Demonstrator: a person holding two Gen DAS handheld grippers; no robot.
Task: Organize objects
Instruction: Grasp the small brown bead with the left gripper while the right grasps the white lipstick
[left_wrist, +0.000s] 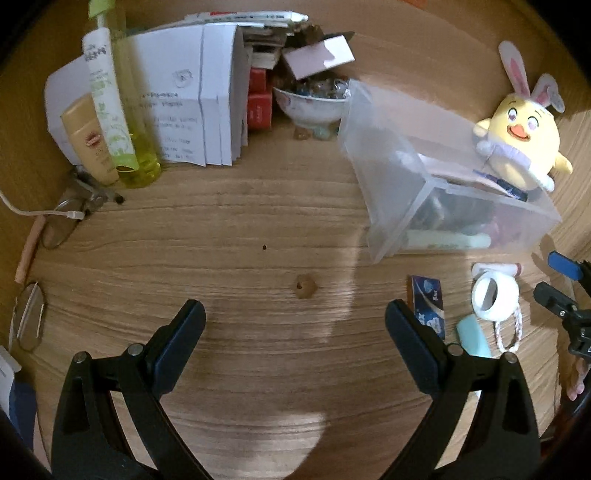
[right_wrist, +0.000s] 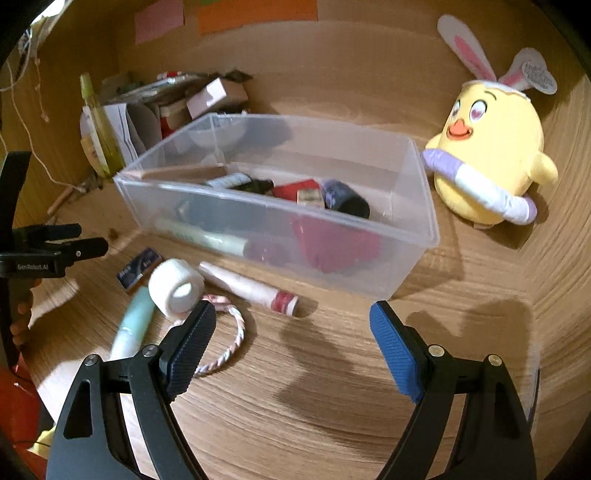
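A clear plastic bin (right_wrist: 424, 206) (left_wrist: 391, 206) holds several small items. In front of it lie a white tape roll (right_wrist: 173, 288) (left_wrist: 496, 295), a white tube with a red cap (right_wrist: 255, 288), a mint green tube (right_wrist: 133, 325) (left_wrist: 474, 338), a blue packet (right_wrist: 138, 267) (left_wrist: 428, 301) and a pink-and-white cord loop (right_wrist: 232, 343). My right gripper (right_wrist: 293, 328) stands open over bare wood just right of these, with nothing between its fingers. My left gripper (left_wrist: 295, 317) is open above the table, with a small brown bead (left_wrist: 304, 286) ahead of it.
A yellow chick plush with bunny ears (right_wrist: 487, 155) (left_wrist: 524, 147) sits right of the bin. Back left stand bottles (left_wrist: 110, 122), folded papers (left_wrist: 195, 110), small boxes and a bowl (left_wrist: 314, 105). Glasses (left_wrist: 62, 225) and a cable (left_wrist: 22, 210) lie at the left. Wooden walls close the corner.
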